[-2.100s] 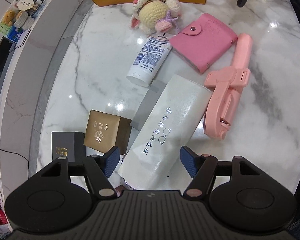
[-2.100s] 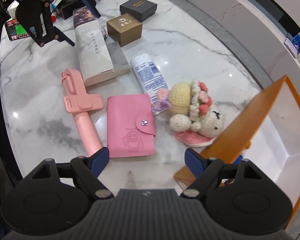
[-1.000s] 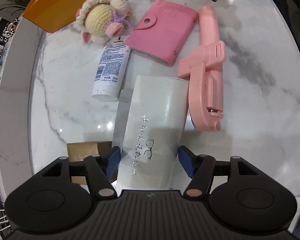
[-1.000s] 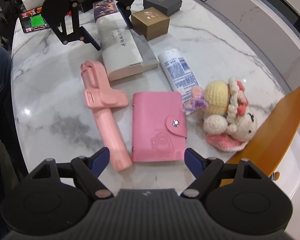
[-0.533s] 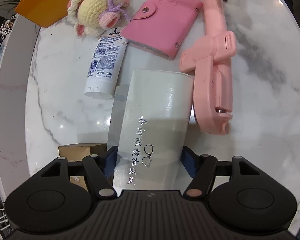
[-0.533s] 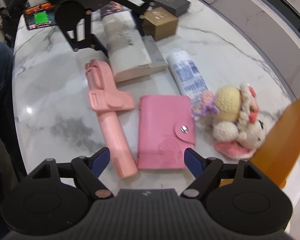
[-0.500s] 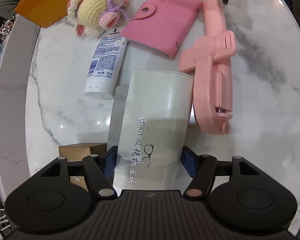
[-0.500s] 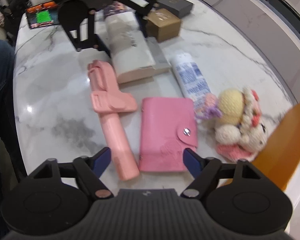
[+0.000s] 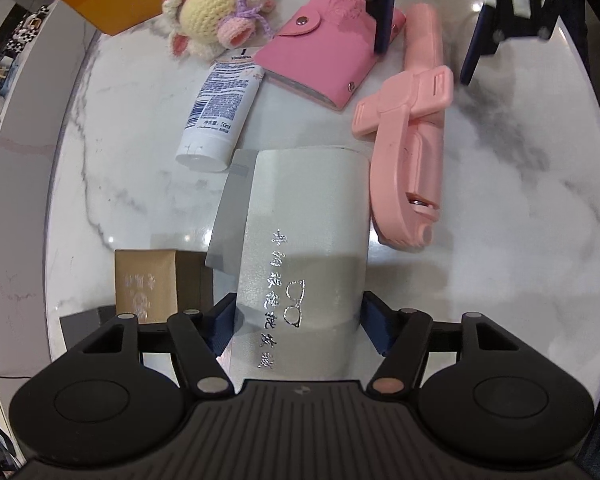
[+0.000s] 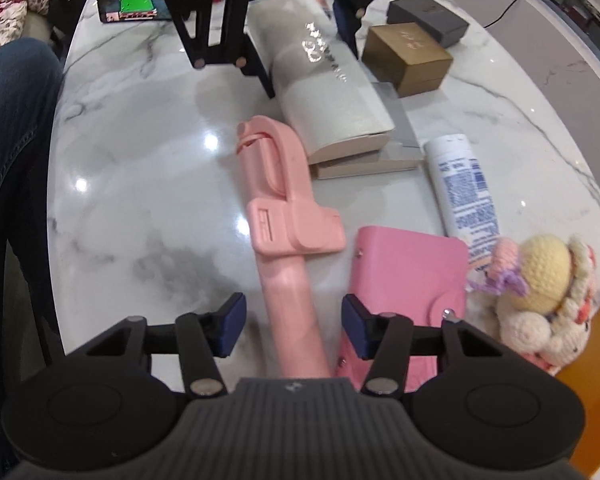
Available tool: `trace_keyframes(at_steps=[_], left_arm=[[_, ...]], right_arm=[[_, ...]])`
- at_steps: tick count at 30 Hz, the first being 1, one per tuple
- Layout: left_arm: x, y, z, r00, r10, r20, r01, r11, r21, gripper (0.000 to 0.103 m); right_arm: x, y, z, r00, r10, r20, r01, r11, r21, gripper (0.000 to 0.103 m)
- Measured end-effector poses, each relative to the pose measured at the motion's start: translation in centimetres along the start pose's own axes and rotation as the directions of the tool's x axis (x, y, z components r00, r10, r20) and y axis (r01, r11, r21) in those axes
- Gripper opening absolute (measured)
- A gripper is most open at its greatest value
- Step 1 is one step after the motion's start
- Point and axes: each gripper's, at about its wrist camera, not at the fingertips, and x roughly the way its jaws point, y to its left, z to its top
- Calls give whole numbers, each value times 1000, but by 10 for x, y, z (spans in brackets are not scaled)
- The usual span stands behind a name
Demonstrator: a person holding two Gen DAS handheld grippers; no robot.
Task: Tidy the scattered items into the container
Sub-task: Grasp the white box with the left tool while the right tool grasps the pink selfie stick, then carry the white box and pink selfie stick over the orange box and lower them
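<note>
Gripping the pearly, rounded case [image 9: 308,224] in my left tongs [image 9: 300,322] on glossy marble [image 9: 500,208], I close my right tongs [image 10: 291,326] around the smooth pink stick [image 10: 288,280], not yet touching.

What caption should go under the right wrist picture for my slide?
Right gripper closing around the pink plastic selfie stick lying on the white marble table, beside a pink snap wallet.

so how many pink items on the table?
2 fully pink: the selfie stick, its handle between the right gripper's closing jaws, and the snap wallet beside it, next to the crochet doll. Any others may be hidden.
</note>
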Motion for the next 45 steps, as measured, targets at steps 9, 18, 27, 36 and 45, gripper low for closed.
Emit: trace_keyframes(at_steps=[9,18,27,36,45], left_arm=[[-10,-1,-9,1000,12,0,-12,1000,-21,76],[-9,-2,-13,1000,26,2,-26,999,-41,75],[-24,-4,-16,999,44,28,-43,998,-56,75],[-43,-11,-14,997,70,18,-69,996,-55,75],[-69,-15,-8,993,121,13,-120,992,-50,75]], right_arm=[[18,7,12,1000,15,-17,-15,1000,-15,47],[17,8,13,1000,0,-31,0,1000,-3,31],[8,12,6,999,-31,-38,32,999,5,30],[-18,12,7,998,-64,-17,64,998,15,29],[-44,13,-1,993,-114,-27,115,993,27,29]])
